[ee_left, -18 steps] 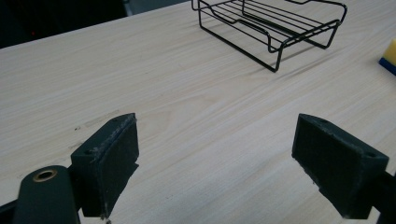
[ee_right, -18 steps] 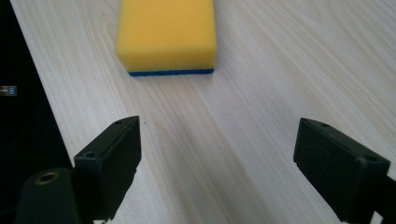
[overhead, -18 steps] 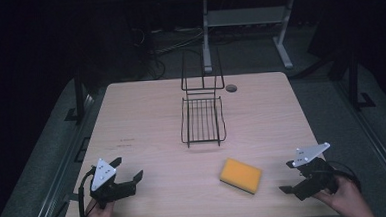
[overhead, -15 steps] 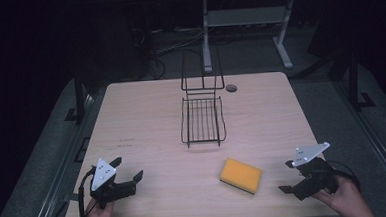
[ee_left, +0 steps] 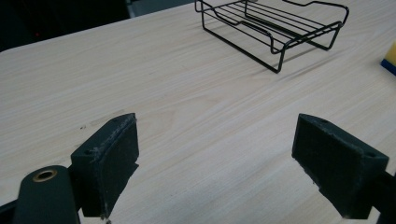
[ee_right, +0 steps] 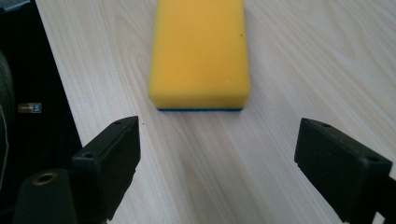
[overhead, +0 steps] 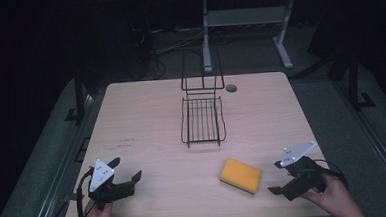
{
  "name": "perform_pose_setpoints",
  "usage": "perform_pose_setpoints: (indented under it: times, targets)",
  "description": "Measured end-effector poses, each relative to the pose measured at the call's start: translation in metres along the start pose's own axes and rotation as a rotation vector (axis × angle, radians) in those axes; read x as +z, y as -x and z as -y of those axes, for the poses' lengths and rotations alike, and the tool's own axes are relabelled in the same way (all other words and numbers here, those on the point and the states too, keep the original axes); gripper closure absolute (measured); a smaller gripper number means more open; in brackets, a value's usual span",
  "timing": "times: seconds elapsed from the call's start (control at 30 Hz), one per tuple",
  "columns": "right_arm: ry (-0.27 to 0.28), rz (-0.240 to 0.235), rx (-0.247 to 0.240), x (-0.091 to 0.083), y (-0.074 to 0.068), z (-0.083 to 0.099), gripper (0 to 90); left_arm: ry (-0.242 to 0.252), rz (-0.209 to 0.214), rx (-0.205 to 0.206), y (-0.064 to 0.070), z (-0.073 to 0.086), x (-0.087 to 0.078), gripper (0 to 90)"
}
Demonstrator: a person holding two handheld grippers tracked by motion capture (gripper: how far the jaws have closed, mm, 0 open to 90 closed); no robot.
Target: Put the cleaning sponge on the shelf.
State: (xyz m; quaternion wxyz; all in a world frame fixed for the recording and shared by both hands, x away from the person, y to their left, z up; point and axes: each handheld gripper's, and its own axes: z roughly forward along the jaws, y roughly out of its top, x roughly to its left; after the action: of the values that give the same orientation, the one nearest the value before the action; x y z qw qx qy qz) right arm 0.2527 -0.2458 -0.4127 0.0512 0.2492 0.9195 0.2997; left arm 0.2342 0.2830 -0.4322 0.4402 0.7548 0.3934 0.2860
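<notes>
Light wood table (overhead: 146,121), bare apart from two items. Black wire rack (overhead: 202,119) sits mid-table toward the far side, back frame standing upright, flat basket part extending toward me. In the left gripper view the rack (ee_left: 275,28) is ahead and to the right, well clear of my jaws.

Yellow sponge (overhead: 240,175) lies flat near the front edge, right of centre, thin blue layer on the underside. In the right gripper view the sponge (ee_right: 200,53) is straight ahead, just past my jaw tips, not touching.

My left gripper (overhead: 123,181) is at the front-left corner, jaws spread wide, holding nothing. My right gripper (overhead: 285,179) is at front-right, just beside the sponge, jaws also wide apart, empty.
</notes>
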Motion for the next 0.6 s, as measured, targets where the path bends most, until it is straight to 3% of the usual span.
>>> perform_pose_setpoints:
  times: [0.6]
  targets:
    - [-0.03, -0.038, -0.026, 0.015, -0.006, -0.023, 14.1, -0.002, -0.002, 0.004, 0.0, 0.0, 0.0, 14.1]
